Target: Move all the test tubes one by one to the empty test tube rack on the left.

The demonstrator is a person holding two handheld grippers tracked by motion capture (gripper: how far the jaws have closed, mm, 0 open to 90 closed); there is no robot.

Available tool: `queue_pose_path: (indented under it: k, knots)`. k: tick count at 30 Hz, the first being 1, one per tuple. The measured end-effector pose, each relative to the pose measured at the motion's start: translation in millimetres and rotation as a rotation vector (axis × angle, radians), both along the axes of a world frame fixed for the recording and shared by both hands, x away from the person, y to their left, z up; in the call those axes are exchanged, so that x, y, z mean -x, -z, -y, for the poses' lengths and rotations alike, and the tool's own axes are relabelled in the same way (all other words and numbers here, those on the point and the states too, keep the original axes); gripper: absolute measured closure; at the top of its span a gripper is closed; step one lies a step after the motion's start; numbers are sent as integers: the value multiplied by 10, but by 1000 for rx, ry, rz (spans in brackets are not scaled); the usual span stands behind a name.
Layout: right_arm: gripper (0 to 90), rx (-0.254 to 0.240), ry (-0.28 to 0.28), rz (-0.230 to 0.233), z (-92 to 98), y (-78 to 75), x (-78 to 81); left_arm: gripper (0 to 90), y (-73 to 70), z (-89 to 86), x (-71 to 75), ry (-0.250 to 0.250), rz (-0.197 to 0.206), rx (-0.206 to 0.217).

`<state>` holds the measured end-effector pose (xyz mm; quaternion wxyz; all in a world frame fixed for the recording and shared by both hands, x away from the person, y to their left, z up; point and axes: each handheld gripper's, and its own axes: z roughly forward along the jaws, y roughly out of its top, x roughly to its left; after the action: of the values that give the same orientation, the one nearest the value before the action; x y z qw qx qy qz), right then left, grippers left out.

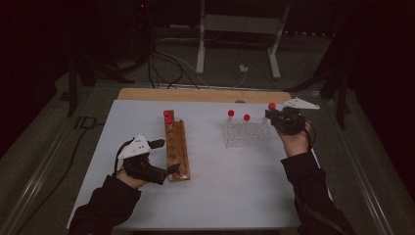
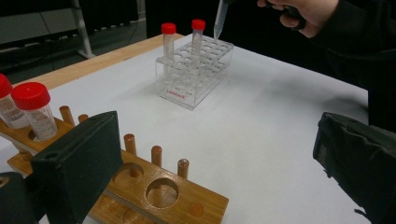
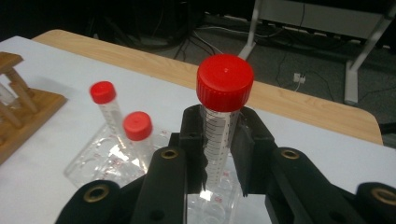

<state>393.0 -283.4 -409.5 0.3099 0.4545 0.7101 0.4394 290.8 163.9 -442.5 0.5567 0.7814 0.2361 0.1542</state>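
My right gripper is shut on a clear tube with a red cap and holds it upright above the clear plastic rack. In the high view that gripper hangs at the rack's right end. Two more red-capped tubes stand in that rack. My left gripper is open, its jaws on either side of the near end of the wooden rack. Two capped tubes stand at the wooden rack's far end. In the left gripper view nothing sits between the jaws except the rack.
The racks stand on a white table sheet with a wooden edge at the back. Beyond it are cables and a white stand's legs on the floor. In the left gripper view the person's other hand is above the clear rack.
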Motion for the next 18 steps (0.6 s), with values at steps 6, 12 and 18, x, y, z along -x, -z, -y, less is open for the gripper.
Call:
queue_pose_path:
  k: [6, 12, 18]
  knots:
    - [753, 1, -36, 1, -65, -63, 122, 21, -20, 16, -1, 8, -2, -3]
    - [753, 2, -89, -1, -164, -38, 268, 21, -46, 21, -1, 9, 0, -3]
    - [752, 7, -139, -8, -278, 4, 379, 21, -71, 51, -4, 18, -2, -5]
